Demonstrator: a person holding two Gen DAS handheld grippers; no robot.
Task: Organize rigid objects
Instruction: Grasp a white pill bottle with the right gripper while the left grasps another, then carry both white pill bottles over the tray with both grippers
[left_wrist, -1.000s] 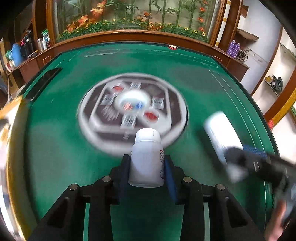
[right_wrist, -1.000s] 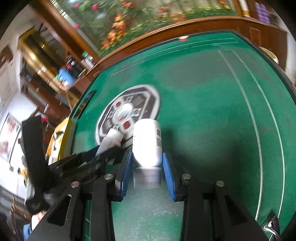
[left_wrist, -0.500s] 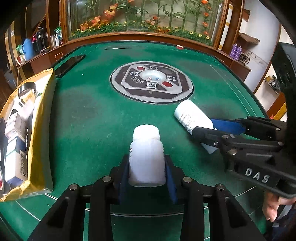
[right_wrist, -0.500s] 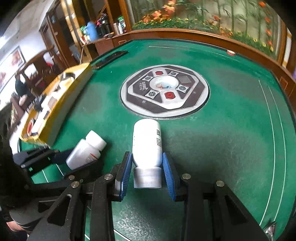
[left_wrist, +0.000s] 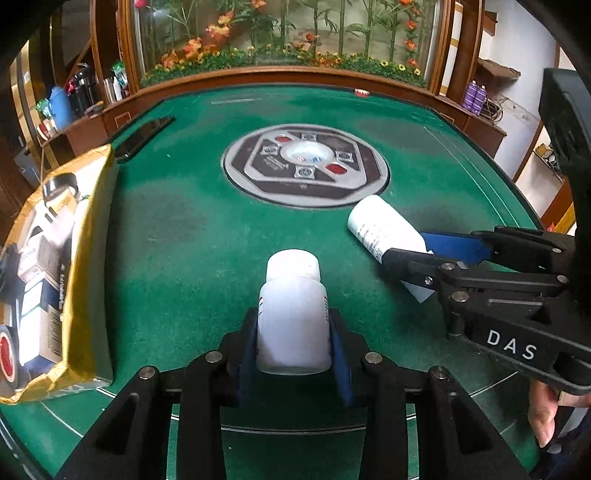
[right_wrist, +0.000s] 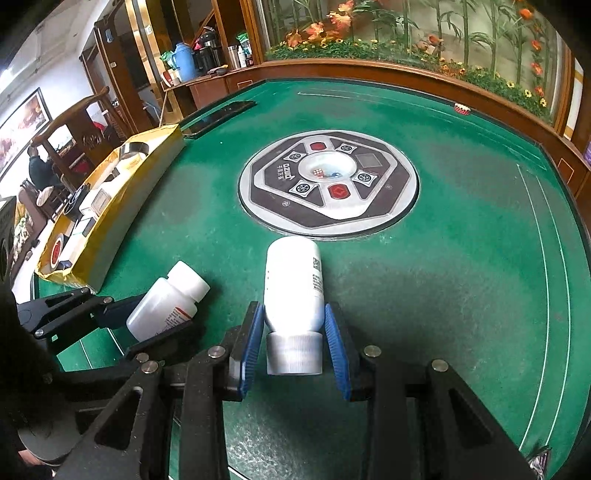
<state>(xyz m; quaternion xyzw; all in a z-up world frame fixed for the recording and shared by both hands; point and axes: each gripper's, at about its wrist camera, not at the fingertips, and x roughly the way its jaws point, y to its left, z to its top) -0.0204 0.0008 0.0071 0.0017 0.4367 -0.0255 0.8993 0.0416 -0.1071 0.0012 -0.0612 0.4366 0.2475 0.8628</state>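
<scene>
Both grippers are carrying a bottle each over the green table (left_wrist: 177, 229). Left gripper (left_wrist: 293, 332) is clamping the short white bottle (left_wrist: 291, 314) by its body, cap pointing forward toward 12 o'clock. Right gripper (right_wrist: 293, 345) is pinching the tall white bottle (right_wrist: 293, 284) with its fingers on the shoulder just above the ribbed cap, base pointing forward; looks like an inverted grab. Both tools are angling low and roughly level, converging near table centre, just short of the round console (right_wrist: 328, 182). The yellow box (left_wrist: 88, 266), already holding packaged items, is sitting at 9 o'clock; likely the drop target, so both are probably staging for it.
</scene>
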